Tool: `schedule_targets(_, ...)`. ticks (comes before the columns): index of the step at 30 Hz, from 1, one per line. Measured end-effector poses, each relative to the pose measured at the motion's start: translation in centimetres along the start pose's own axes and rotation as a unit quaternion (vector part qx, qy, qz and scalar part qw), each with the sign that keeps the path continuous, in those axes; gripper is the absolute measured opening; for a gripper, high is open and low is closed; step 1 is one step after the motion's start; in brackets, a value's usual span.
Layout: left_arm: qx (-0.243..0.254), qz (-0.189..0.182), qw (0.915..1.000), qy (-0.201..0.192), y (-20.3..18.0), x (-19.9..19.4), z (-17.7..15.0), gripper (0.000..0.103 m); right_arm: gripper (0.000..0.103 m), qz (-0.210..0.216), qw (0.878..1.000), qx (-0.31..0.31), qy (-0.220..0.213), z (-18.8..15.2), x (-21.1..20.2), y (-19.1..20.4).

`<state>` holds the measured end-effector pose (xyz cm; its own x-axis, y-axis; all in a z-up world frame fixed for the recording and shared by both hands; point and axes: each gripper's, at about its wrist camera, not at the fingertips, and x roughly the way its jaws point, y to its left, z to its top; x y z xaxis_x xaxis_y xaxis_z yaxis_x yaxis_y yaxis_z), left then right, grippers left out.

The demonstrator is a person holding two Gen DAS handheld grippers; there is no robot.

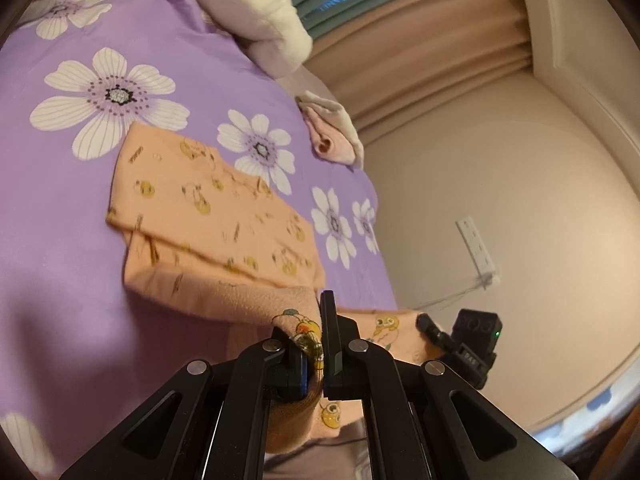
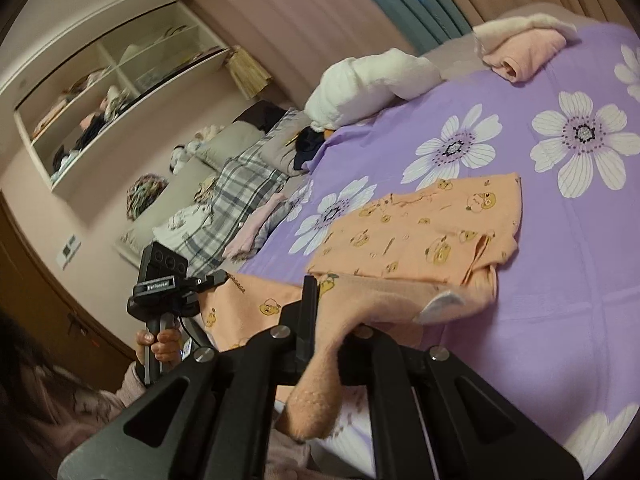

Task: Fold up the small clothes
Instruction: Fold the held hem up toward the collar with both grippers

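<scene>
An orange small garment (image 1: 208, 208) printed with yellow cartoon figures lies partly folded on the purple flowered bedsheet (image 1: 60, 220). Its near edge is lifted off the bed, and my left gripper (image 1: 310, 344) is shut on one corner of that edge. In the right wrist view the same garment (image 2: 420, 232) spreads over the sheet (image 2: 560, 280). My right gripper (image 2: 334, 320) is shut on the other near corner, and a fold of cloth drapes over and hides its right finger. A person's hand (image 2: 158, 346) holds the left gripper's handle.
A white plush blanket (image 2: 368, 80) and a rolled pink cloth (image 2: 524, 52) lie at the far side of the bed. Plaid bedding (image 2: 240, 184) and pillows pile up at the left. A wall shelf (image 2: 112, 92) hangs beyond. The bed's edge drops off beside a wall outlet (image 1: 478, 248).
</scene>
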<state>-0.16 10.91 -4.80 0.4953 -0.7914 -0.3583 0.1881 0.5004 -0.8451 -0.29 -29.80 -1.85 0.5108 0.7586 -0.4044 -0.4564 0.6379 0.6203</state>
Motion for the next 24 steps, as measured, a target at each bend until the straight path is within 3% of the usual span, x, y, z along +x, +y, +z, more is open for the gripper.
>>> schedule_targets(4,-0.031,-0.005,0.9994,-0.012,1.7,1.2,3.1,0.0,0.005,0.0,0.999,0.035,-0.017,3.1,1.7,-2.4)
schedule_targets(8,-0.094,-0.002,0.9954,-0.017,5.2,3.1,5.8,0.0,0.006,-0.009,0.998,0.066,-0.023,5.8,3.7,-4.7)
schedule_targets(14,-0.154,0.007,0.9879,-0.018,8.9,5.8,7.4,0.0,0.006,-0.048,0.992,0.114,0.002,8.4,8.0,-9.2)
schedule_targets(21,-0.162,0.029,0.9862,-0.018,9.9,8.1,6.8,0.0,0.006,-0.052,0.988,0.145,0.025,8.2,10.7,-12.1)
schedule_targets(24,-0.135,0.044,0.9896,-0.025,8.1,8.3,6.6,0.0,0.006,-0.051,0.988,0.143,0.028,8.2,10.5,-12.1)
